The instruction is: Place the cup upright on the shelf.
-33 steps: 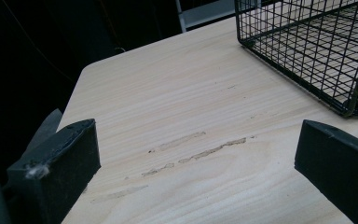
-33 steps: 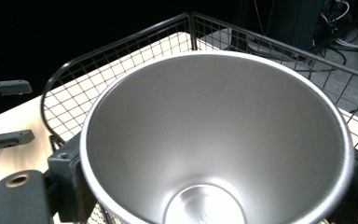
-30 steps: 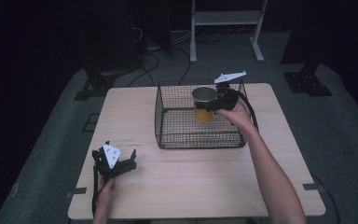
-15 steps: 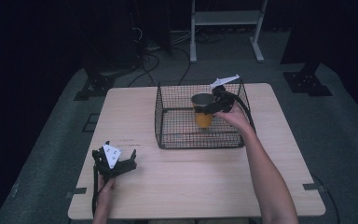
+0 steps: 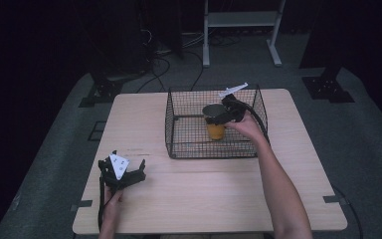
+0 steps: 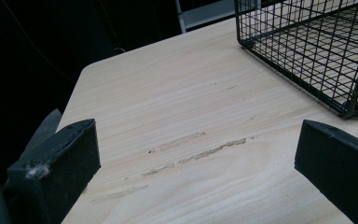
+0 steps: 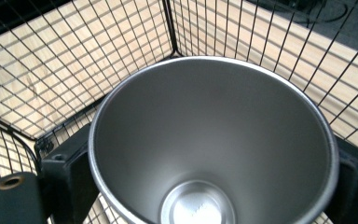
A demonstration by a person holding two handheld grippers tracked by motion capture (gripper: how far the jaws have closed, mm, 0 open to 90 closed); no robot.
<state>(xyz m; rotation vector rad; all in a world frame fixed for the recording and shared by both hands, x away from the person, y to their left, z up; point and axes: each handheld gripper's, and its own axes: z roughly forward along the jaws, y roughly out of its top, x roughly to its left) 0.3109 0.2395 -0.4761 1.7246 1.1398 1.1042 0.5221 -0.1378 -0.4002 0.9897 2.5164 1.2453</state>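
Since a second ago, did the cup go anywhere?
Yes. The right gripper, jaws shut on the cup, carried it a little down and left inside the wire basket. The left gripper stayed open, resting near the table's front left corner.

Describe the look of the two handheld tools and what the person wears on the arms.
Both are black two-jaw tools. The left tool carries a pale plate with small dark marks on top and a black cable trailing back along the forearm. The right tool carries a pale three-cornered plate, and its black cable loops over the table. No sleeves show on either forearm.
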